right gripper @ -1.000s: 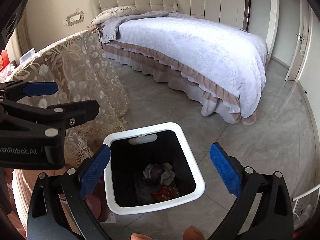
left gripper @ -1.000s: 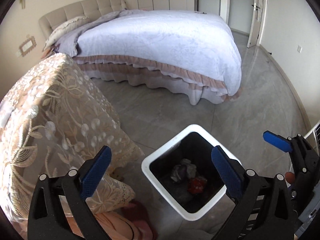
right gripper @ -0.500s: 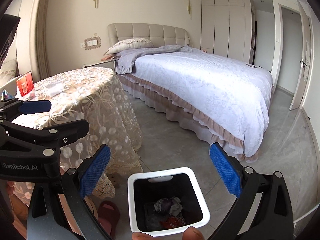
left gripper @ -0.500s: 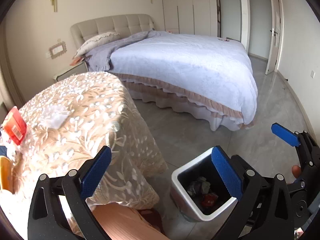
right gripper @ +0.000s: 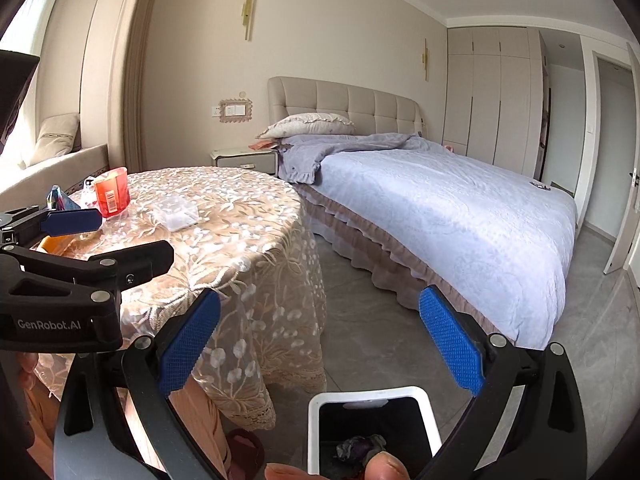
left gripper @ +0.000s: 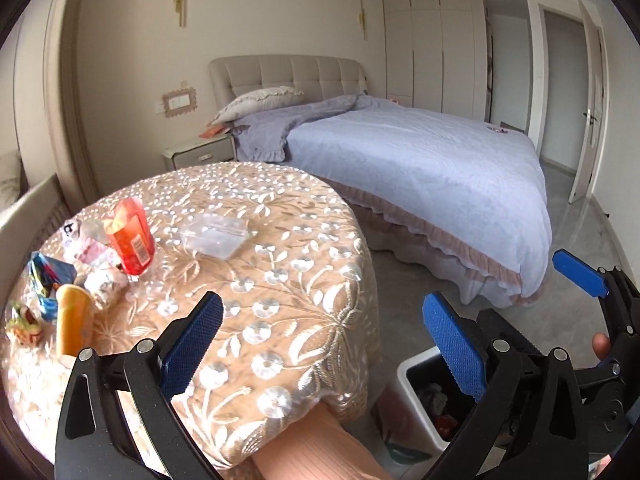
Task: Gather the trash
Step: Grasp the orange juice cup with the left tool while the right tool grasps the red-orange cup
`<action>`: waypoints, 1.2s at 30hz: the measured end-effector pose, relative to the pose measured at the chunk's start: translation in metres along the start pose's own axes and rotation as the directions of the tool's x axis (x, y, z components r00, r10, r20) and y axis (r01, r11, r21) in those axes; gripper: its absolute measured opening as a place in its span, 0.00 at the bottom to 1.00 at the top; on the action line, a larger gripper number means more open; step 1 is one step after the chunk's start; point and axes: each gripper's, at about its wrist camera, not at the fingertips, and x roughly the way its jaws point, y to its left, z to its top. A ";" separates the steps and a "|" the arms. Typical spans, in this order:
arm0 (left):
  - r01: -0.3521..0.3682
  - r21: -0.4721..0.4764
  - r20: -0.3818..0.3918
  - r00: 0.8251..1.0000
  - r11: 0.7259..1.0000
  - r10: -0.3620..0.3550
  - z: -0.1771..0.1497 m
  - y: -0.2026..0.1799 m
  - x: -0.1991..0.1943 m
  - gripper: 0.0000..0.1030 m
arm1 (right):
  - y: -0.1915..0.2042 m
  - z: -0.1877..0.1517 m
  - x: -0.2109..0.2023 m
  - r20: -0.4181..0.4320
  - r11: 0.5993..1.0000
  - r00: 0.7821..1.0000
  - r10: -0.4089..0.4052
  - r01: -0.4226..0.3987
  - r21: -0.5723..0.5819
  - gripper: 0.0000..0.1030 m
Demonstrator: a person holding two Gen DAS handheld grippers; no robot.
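Note:
A white bin [left gripper: 416,404] with a black liner stands on the floor by the round table [left gripper: 280,280]; crumpled trash lies inside it. It also shows in the right wrist view [right gripper: 374,394]. On the table's left side lie a red packet [left gripper: 132,236], a clear plastic wrapper [left gripper: 218,234], an orange tube [left gripper: 72,322] and blue wrappers [left gripper: 48,276]. My left gripper [left gripper: 324,344] is open and empty above the table's near edge. My right gripper [right gripper: 320,344] is open and empty above the bin.
A large bed [left gripper: 420,168] with a pale blue cover fills the right side. A nightstand [left gripper: 198,152] stands by the headboard. A dark red slipper [right gripper: 244,452] lies on the grey floor [right gripper: 368,340] under the table. A door [left gripper: 588,112] is at the far right.
Both grippers have risen and tilted up from the bin toward the table. The tabletop and its trash have come into view. The bin has slid to the bottom of both views.

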 end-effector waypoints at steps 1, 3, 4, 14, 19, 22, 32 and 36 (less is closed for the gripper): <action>-0.012 -0.013 0.003 1.000 1.000 0.013 -0.001 0.009 -0.003 0.96 | 0.006 0.002 0.000 0.004 1.000 1.000 0.009 -0.009 -0.008 0.96; -0.037 -0.040 0.011 0.999 0.999 0.038 -0.002 0.024 -0.007 0.96 | 0.017 0.008 0.002 0.013 0.999 0.999 0.036 -0.035 -0.020 0.96; -0.053 -0.052 0.014 0.998 0.997 0.053 -0.003 0.032 -0.009 0.96 | 0.024 0.010 0.002 0.017 0.999 0.999 0.046 -0.046 -0.027 0.96; -0.206 -0.210 -0.020 0.978 0.956 0.207 -0.020 0.126 -0.017 0.96 | 0.085 0.031 0.023 0.007 0.986 0.990 0.139 -0.137 -0.093 0.96; -0.278 -0.265 -0.074 0.961 0.923 0.268 -0.032 0.171 -0.015 0.96 | 0.121 0.037 0.038 -0.009 0.974 0.982 0.189 -0.188 -0.126 0.96; -0.312 -0.266 -0.098 0.950 0.912 0.296 -0.035 0.189 -0.010 0.96 | 0.144 0.039 0.049 -0.024 0.965 0.977 0.213 -0.215 -0.154 0.96; -0.366 -0.252 -0.202 0.925 0.896 0.321 -0.039 0.231 0.015 0.95 | 0.204 0.066 0.100 -0.103 0.945 0.951 0.291 -0.302 -0.124 0.96; -0.397 -0.261 -0.240 0.909 0.880 0.339 -0.041 0.250 0.025 0.95 | 0.219 0.072 0.121 -0.145 0.937 0.938 0.314 -0.331 -0.113 0.96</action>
